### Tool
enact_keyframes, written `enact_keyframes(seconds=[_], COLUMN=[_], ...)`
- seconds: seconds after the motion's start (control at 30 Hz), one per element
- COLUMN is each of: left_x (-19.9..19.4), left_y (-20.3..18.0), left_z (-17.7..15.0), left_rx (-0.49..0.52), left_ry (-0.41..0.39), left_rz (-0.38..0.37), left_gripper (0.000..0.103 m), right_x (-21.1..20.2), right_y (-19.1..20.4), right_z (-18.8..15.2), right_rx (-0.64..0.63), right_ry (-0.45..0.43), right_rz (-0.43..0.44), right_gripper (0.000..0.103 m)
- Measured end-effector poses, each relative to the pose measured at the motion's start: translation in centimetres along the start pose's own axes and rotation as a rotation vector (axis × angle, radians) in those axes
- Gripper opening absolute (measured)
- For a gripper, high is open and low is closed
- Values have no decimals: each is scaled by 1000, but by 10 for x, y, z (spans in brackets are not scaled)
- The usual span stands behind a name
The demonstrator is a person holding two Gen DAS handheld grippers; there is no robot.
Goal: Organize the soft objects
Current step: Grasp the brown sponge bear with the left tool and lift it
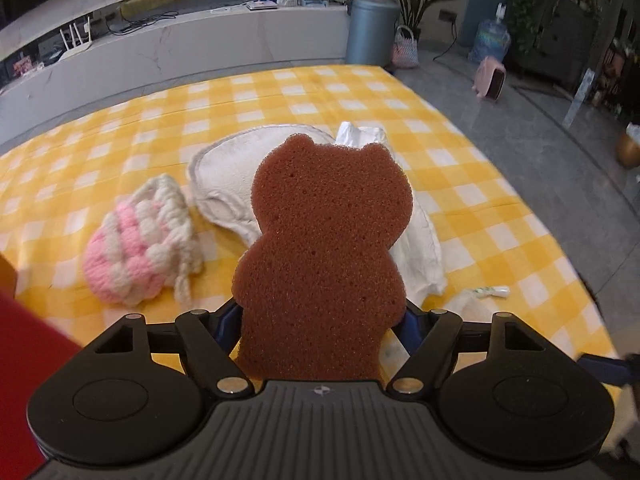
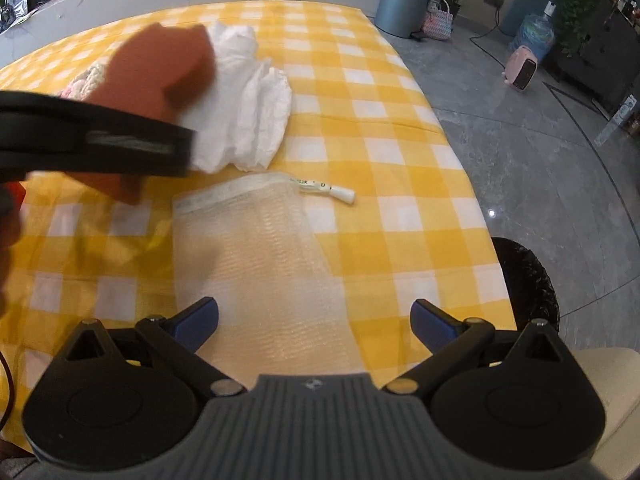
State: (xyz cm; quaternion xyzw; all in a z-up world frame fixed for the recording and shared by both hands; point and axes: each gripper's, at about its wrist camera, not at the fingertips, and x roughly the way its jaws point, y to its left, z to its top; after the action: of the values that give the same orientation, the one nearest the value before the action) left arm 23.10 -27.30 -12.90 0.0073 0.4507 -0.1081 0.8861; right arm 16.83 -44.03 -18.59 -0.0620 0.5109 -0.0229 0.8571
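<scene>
My left gripper (image 1: 320, 320) is shut on a brown bear-shaped sponge (image 1: 328, 240) and holds it upright above the yellow checked tablecloth (image 1: 500, 220). The sponge also shows in the right wrist view (image 2: 160, 76), blurred, with the left gripper's black body in front of it. My right gripper (image 2: 314, 320) is open and empty, just above a translucent mesh bag (image 2: 256, 256) lying flat on the cloth. A pink and cream knitted piece (image 1: 140, 240) lies at left. A white towel (image 1: 228, 184) lies behind the sponge. Crumpled white cloth (image 2: 256, 108) lies beyond the mesh bag.
The mesh bag's drawstring tag (image 2: 332, 192) lies at its far corner. The table's right edge drops to a grey floor with a black-lined bin (image 2: 528, 280). A grey bin (image 1: 372, 32) and a low white counter (image 1: 180, 44) stand behind the table. A red object (image 1: 24, 360) is at left.
</scene>
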Motion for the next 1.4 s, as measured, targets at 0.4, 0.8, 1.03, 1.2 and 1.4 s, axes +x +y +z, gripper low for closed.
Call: enact_keyframes(seconds=[0.4,0.8,1.03,1.2,1.4], left_x=[-31,-33,-89,-143,-151], left_y=[5,5,10,15,14], left_z=[-29,-59,-46,-16,-4], left_rx=[168,289,238,192,167], left_ry=[98,95,-9,-159,-171], left_rz=[24,28,-85,-136,-134], left_gripper=[86,85,85,85,85], right_x=[2,4,-3,-2,-2], right_y=[9,9,2,8,9], right_z=[2,3,1,1,1], right_rx=[-43,-46,-16,-42,-44], right_ry=[13,17,-12,-4,-5], right_rz=[-2,11,-9,4,23], right_gripper=[100,100,100,100,100])
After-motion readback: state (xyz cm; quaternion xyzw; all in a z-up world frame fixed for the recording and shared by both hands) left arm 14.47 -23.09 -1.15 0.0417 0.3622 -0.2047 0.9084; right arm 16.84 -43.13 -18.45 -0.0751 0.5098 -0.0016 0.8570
